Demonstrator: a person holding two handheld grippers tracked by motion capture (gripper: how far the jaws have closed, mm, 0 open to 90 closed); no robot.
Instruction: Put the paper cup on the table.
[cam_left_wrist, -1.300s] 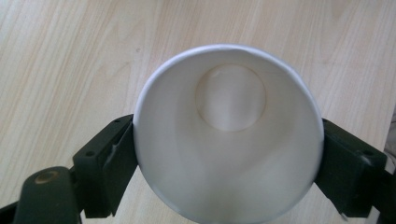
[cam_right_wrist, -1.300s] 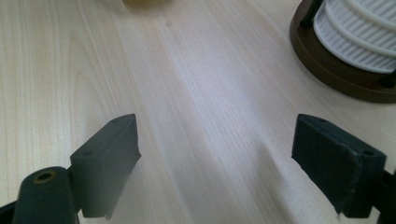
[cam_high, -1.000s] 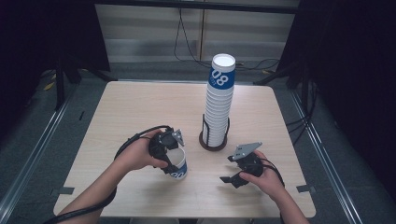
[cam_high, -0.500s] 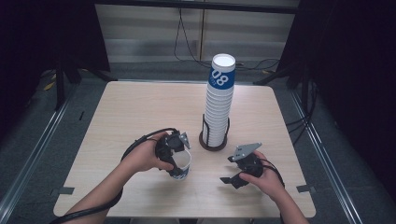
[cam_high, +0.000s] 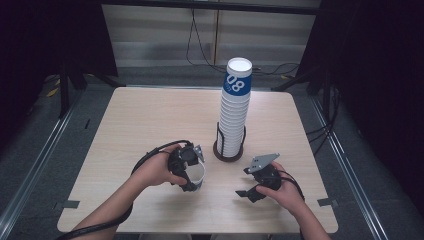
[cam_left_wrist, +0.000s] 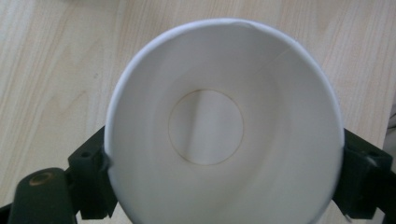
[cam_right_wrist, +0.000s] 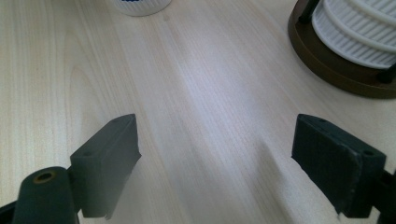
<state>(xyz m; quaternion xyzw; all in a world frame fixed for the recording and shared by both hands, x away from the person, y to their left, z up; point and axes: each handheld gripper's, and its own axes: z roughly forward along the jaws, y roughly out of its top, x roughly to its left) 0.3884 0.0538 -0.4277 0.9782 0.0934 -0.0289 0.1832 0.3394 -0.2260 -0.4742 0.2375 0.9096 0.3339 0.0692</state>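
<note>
Cup (cam_left_wrist: 219, 126) sitting upright on desk (cam_high: 150, 115), mouth up, between jaws of left gripper (cam_high: 189, 172); jaws pressing cup rim on both sides, rim dented at one jaw, having just been easing apart slightly. Right gripper (cam_high: 252, 187) resting low over bare desk, released, jaws wide. Cup stack (cam_high: 234, 110) standing in holder (cam_high: 228, 155), near both grippers.

Cup stack (cam_high: 234, 117) in holder (cam_high: 228, 155), table (cam_high: 150, 115)

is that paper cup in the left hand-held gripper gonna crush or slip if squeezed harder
Probably crushes: the paper cup looks thin-walled, with its rim already dented by the left hand-held gripper. It's empty, so likely light and easily tipped. Its smooth tapered sides may slip.
</note>
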